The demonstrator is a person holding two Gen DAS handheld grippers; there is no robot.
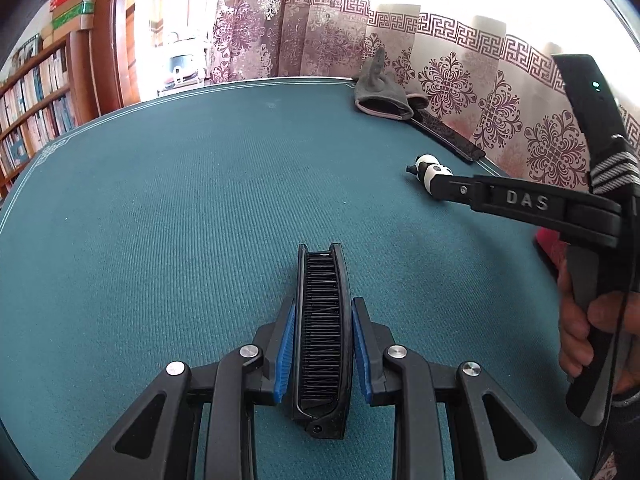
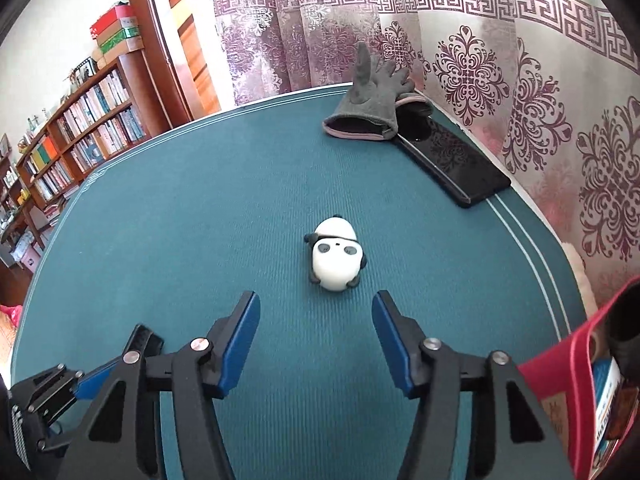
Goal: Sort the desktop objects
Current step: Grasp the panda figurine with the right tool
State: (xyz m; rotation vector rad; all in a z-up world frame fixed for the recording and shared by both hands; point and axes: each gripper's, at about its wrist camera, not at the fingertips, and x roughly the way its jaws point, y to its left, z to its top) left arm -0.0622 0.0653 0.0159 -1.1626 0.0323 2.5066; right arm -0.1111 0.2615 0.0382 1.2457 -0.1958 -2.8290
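Observation:
A black folding comb (image 1: 322, 336) stands lengthwise between the blue pads of my left gripper (image 1: 324, 302), which is shut on its sides. A small white and black panda toy (image 2: 336, 258) lies on its back on the teal table mat (image 2: 160, 240). My right gripper (image 2: 316, 300) is just short of it, open, with nothing between the fingers. In the left wrist view the panda toy (image 1: 426, 168) sits at the tip of the right gripper's finger (image 1: 452, 186), and a hand (image 1: 580, 320) grasps that gripper's handle.
A grey glove (image 2: 368, 108) and a flat black phone-like slab (image 2: 452, 164) lie at the far right by the patterned curtain. A red container (image 2: 560, 380) with a box in it stands at the near right edge. Bookshelves stand beyond the table's left side.

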